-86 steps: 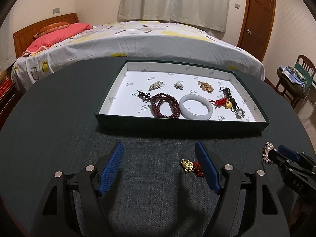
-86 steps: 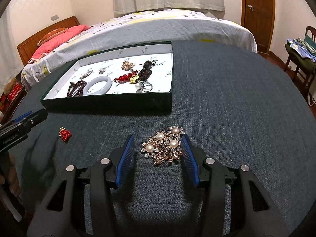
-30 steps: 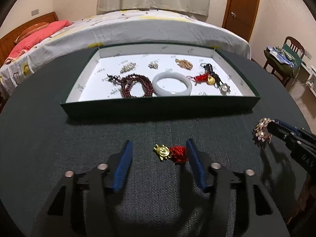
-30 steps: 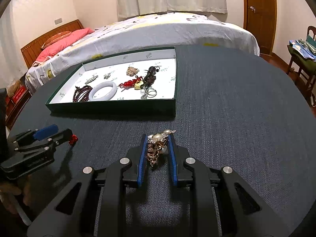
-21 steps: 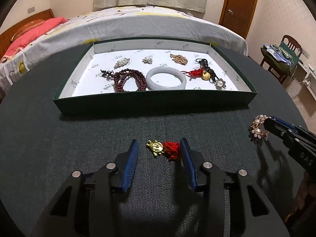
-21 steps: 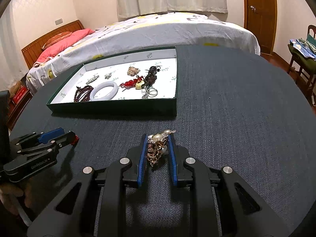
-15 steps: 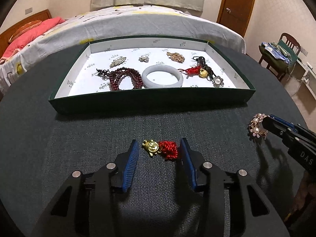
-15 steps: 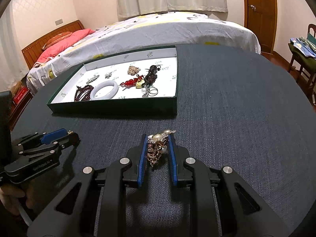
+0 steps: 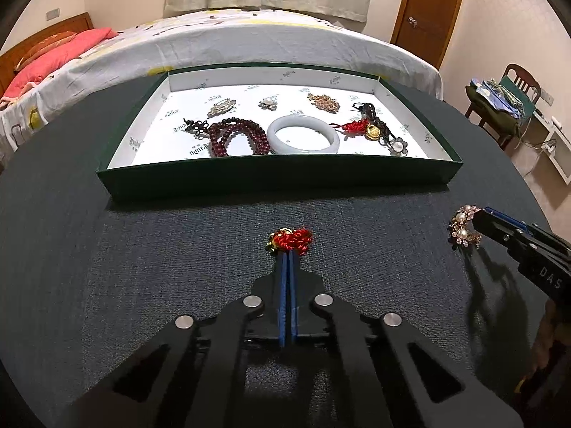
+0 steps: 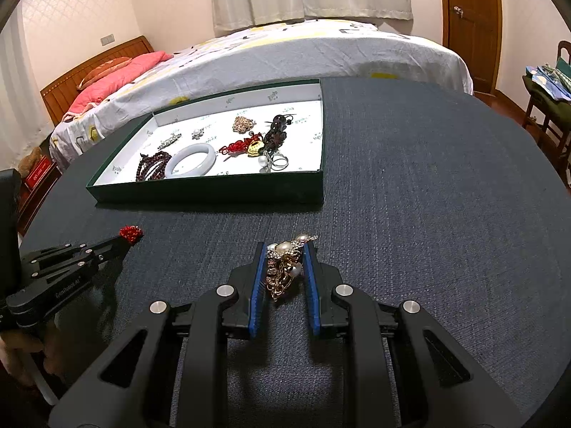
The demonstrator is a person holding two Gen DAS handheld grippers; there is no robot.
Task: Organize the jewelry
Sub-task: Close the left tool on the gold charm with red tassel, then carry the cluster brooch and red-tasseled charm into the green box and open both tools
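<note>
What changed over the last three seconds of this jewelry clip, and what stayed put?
The left gripper has just closed its jaws on the red knotted charm, which earlier lay loose between them. The right gripper, open around the pearl brooch at first, closed on it and has kept that grip. The green tray and its contents stayed as they were.

The tray [image 9: 278, 178] lies on the table [image 9: 107, 267], with the bed [image 9: 249, 42] behind it.

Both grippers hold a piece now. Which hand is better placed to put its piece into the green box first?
Left, probably. The left gripper, shut on the red knot charm, points at the middle of the green box. The right gripper, shut on the pearl brooch, sits off its right corner.
</note>
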